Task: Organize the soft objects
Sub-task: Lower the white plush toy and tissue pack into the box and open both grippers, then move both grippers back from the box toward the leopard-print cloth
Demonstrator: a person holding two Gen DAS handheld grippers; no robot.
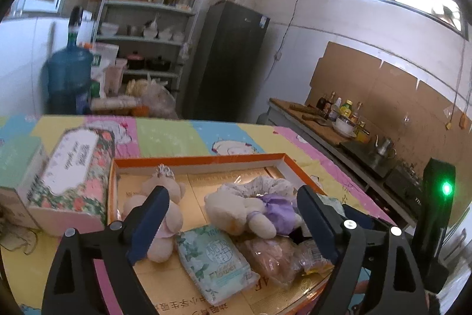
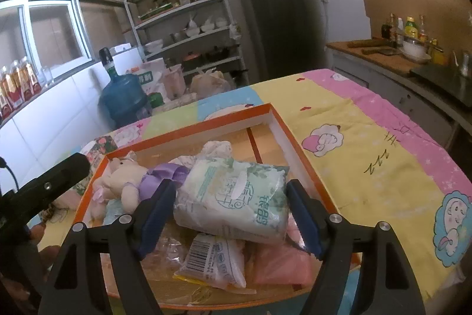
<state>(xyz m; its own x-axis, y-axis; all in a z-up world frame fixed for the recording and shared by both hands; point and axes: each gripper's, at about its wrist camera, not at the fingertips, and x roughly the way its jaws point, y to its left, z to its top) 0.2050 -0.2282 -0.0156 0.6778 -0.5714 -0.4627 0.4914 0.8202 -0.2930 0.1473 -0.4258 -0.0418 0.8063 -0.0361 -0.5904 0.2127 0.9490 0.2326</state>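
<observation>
An orange-rimmed shallow box (image 1: 200, 160) (image 2: 188, 130) lies on the table and holds soft things. In the left wrist view it holds a cream plush bear (image 1: 165, 214), a plush toy in purple cloth (image 1: 253, 211), a pale green tissue pack (image 1: 212, 259) and bagged items (image 1: 274, 259). My left gripper (image 1: 233, 223) is open and empty above them. My right gripper (image 2: 230, 214) is shut on a second green-and-white tissue pack (image 2: 236, 197), held over the box above a barcoded packet (image 2: 212, 259) and a pink bag (image 2: 283, 264).
A floral box (image 1: 73, 179) and a white box (image 1: 17, 167) stand left of the tray. The colourful cartoon cloth (image 2: 377, 155) covers the table to the right. Behind are a blue water jug (image 1: 69, 76), shelves (image 1: 153, 19), a dark fridge (image 2: 277, 19) and a counter (image 2: 413, 61).
</observation>
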